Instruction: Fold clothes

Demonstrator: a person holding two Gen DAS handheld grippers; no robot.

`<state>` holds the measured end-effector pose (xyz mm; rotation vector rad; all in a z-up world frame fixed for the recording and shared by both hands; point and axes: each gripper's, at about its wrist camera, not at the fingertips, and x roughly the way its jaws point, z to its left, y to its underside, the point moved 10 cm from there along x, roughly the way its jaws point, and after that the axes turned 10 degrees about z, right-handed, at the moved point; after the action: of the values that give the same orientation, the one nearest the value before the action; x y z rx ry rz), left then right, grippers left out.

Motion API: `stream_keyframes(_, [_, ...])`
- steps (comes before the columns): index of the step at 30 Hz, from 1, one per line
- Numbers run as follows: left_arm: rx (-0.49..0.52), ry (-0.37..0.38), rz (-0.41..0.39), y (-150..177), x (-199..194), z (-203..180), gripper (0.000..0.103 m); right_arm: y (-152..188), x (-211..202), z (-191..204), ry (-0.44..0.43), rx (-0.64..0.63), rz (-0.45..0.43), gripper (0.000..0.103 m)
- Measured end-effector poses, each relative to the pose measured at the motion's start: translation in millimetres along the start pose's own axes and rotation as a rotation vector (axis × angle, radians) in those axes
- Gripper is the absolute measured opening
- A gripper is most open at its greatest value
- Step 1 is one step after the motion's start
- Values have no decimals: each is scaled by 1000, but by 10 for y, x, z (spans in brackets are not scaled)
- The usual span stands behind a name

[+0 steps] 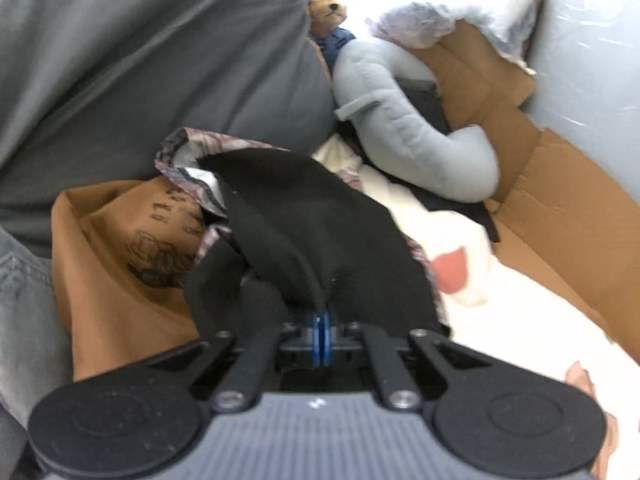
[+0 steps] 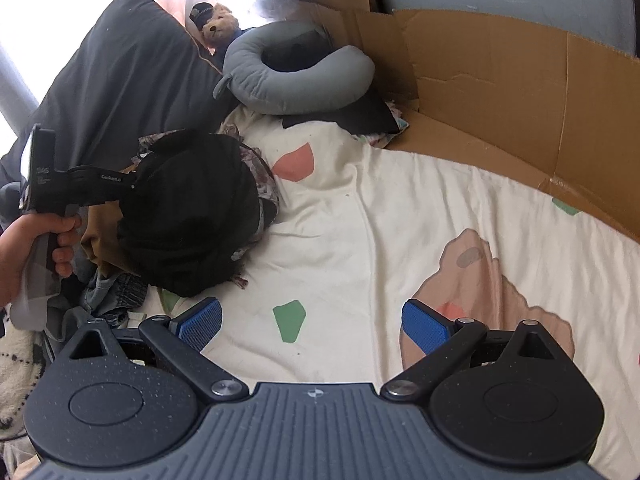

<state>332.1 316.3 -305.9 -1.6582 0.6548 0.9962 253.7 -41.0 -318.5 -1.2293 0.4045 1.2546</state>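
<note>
A black garment hangs from my left gripper, whose blue pads are pressed together on its edge. In the right wrist view the same black garment is bunched over a pile of clothes at the left of the bed, with the left gripper at its upper left edge. A patterned grey-pink cloth and a brown printed cloth lie under it. My right gripper is open and empty, above the white bed sheet.
A grey pillow stands at the back left. A grey neck pillow and a teddy bear lie at the head of the bed. Flattened cardboard lines the right side. Denim and other clothes lie at the left edge.
</note>
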Motion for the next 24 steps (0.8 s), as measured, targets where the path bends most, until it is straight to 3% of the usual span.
stream_keyframes(4, [-13, 71, 5, 209, -124, -187, 2, 23, 1, 16, -29, 11, 4, 99])
stream_keyframes(17, [19, 172, 23, 776, -445, -698, 1, 56, -106, 65, -56, 30, 23, 99])
stream_keyframes(24, [25, 265, 3, 1017, -616, -1016, 1, 60, -129, 181, -122, 98, 50, 99])
